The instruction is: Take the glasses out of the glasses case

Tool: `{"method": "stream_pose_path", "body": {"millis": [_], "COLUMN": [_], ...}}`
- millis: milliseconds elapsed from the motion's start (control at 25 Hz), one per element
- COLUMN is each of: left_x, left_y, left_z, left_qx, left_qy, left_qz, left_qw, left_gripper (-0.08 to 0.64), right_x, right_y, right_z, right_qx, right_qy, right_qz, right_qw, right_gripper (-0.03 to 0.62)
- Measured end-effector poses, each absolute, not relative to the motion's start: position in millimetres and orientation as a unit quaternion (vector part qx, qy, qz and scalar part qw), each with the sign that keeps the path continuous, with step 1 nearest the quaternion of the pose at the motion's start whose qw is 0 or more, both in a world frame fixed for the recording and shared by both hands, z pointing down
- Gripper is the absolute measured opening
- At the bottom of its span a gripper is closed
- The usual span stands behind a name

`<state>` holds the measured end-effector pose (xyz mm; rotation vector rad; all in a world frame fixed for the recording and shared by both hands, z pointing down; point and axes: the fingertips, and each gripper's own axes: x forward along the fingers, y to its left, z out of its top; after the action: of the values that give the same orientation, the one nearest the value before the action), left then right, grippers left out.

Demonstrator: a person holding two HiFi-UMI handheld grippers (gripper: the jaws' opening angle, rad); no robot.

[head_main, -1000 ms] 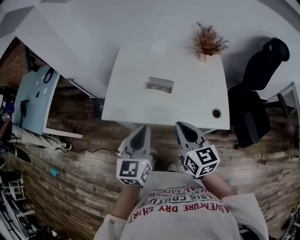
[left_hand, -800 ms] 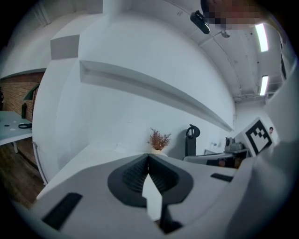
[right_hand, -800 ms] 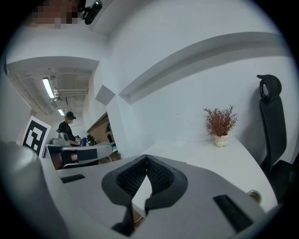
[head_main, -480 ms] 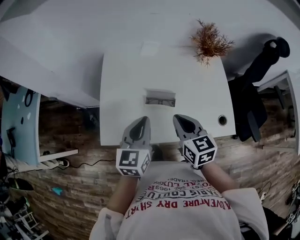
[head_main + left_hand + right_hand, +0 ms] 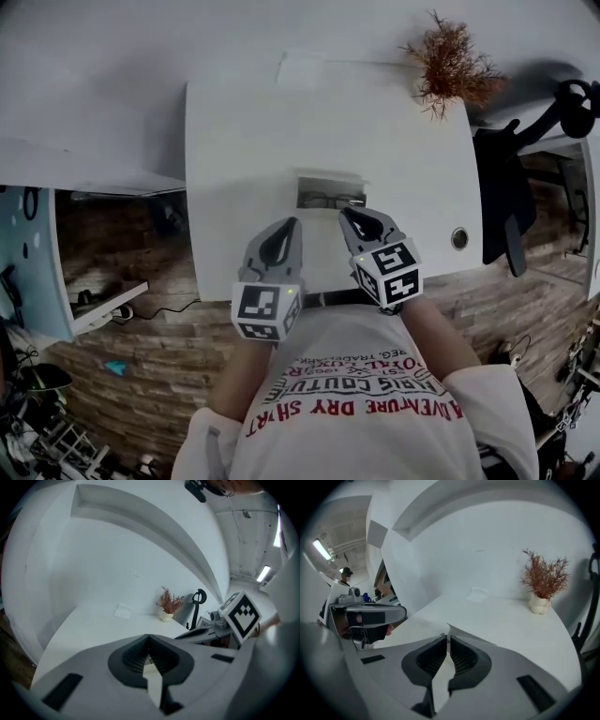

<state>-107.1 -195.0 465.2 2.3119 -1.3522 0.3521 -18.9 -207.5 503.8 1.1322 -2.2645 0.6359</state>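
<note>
Left gripper [image 5: 288, 225] and right gripper [image 5: 346, 215], both closed empty, hover near the open glasses case [image 5: 328, 179] containing glasses [image 5: 331, 199].

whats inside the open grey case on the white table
Dark-framed glasses lie inside the open grey glasses case; the right gripper tip covers part of its near edge.

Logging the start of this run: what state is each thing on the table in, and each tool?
Glasses case: open.
Glasses: lying inside the case.
Left tool: shut, empty.
Right tool: shut, empty.
Potted plant: upright.
</note>
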Motion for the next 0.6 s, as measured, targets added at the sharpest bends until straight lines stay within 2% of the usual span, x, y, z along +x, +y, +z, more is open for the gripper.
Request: {"method": "stream_pose_path", "body": {"millis": [80, 160, 600], "left_x": [-106.6, -105.7, -100.6], "left_y": [-201.6, -205.8, -219.3], "left_z": [473.1, 479.3, 501.6], "left_qx": [0.832, 0.829, 0.815], "left_qy": [-0.489, -0.489, -0.496], "left_qz": [0.130, 0.132, 0.148], "left_qw": [0.228, 0.237, 0.260], "left_gripper": [0.008, 0.008, 0.008], "right_x": [-24.8, -29.8, -33.8], "right_y": [-215.9, -221.7, -233.0], "right_z": [516.5, 527.7, 581.6], "right_qx": [0.398, 0.376, 0.230], "right_qy": [-0.841, -0.843, -0.837], "right_qz": [0.229, 0.219, 0.152], "right_qw": [0.288, 0.315, 0.472], "right_gripper": [0.021, 0.125, 0.110]}}
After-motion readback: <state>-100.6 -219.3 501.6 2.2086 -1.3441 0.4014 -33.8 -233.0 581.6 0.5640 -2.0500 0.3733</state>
